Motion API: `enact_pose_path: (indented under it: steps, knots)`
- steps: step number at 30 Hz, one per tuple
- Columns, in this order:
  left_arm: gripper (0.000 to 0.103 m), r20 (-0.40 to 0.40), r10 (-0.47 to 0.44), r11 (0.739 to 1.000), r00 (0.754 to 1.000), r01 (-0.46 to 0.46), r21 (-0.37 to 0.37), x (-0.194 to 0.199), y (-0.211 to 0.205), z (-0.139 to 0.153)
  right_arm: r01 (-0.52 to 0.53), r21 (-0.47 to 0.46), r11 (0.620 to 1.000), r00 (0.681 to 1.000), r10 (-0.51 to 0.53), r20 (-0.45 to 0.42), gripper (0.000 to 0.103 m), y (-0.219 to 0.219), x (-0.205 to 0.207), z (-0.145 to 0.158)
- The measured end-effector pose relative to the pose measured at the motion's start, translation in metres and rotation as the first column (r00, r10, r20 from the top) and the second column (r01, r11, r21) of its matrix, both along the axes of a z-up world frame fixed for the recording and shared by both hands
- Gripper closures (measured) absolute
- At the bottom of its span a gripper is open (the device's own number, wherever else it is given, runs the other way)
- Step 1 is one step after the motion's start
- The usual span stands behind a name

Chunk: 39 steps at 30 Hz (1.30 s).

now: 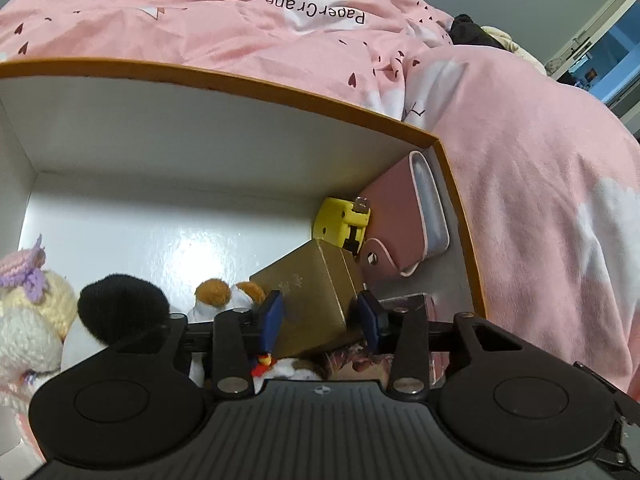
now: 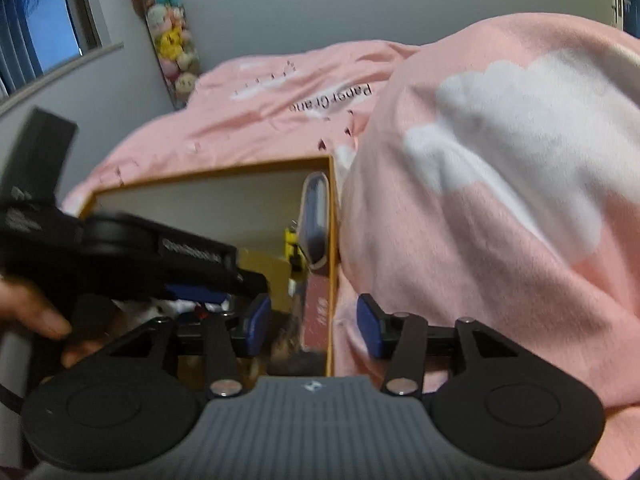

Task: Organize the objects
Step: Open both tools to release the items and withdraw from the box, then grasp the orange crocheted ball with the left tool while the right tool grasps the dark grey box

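A pink quilt [image 1: 248,40] printed with small hearts covers the bed; on it sits an open cardboard box [image 1: 224,80] with an orange rim and white inner walls, and this box is where the objects are being gathered. A fleecy pink blanket [image 1: 540,200] with white cloud patches bulges against the box's right wall.

Inside, going down in size: a pink leather-look case [image 1: 394,220] leans in the far right corner, stiff, with a snap tab at its lower end; a gold carton [image 1: 316,292] lies tilted on the heap near the front — light, rigid cardboard, smooth and a little slippery, best taken across its two flat opposite sides, not by a corner, and not squeezed hard, since the walls would likely dent; soft plush toys crowd the left, a cream one with a crocheted purple bow [image 1: 28,292] and a small orange-and-white one [image 1: 228,294], both forgiving to pinch anywhere; a yellow tape measure [image 1: 340,224] stands behind the carton, dense and hard for its size.

The left gripper [image 1: 320,316] straddles the gold carton, its blue pads beside the carton's faces; whether they press cannot be told, though the jaws look parted rather than clenched. The right gripper [image 2: 316,324] hangs over the box's right wall, jaws spread — nothing between them.
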<state>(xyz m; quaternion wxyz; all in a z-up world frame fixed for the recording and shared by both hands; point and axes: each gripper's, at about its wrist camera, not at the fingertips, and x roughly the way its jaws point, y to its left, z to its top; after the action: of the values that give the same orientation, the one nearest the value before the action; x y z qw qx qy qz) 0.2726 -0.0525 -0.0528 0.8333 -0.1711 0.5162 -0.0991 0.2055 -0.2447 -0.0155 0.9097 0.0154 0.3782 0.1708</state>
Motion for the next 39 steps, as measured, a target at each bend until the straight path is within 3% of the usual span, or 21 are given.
enact_pose_path:
  steps: [7,12,16,21,25,33,39]
  knots:
    - [0.076,-0.017,-0.015,0.996,1.000,0.013,-0.091,-0.019,0.020,-0.006,-0.090,-0.196,0.976,0.996,0.084,-0.037,0.043,0.026,0.007,-0.011]
    - [0.087,-0.002,-0.011,0.998,1.000,0.011,-0.066,-0.025,0.027,-0.004,-0.104,-0.290,0.951,0.994,0.086,-0.073,0.047,0.037,0.020,-0.022]
    - [0.087,0.012,-0.021,0.997,1.000,0.021,-0.068,-0.026,0.028,-0.004,-0.075,-0.256,0.964,0.996,0.059,-0.072,0.054,0.038,0.028,-0.027]
    - [0.087,0.041,-0.031,0.998,0.999,0.033,-0.054,-0.035,0.028,0.004,-0.072,-0.283,0.957,0.997,0.061,-0.049,0.054,0.045,0.026,-0.028]
    - [0.087,0.078,-0.038,0.997,0.996,0.043,-0.062,-0.055,0.033,0.022,-0.048,-0.234,0.971,0.999,0.045,-0.017,0.055,0.038,0.013,-0.013]
    - [0.082,0.175,-0.114,0.989,0.978,0.128,-0.069,-0.116,0.024,0.061,-0.050,-0.112,0.992,0.995,0.058,0.075,0.054,0.024,-0.049,0.024]
    - [0.073,0.197,-0.208,0.976,0.958,0.217,-0.029,-0.164,0.014,0.055,-0.072,-0.040,0.997,0.995,0.074,0.065,0.054,0.007,-0.102,0.013]
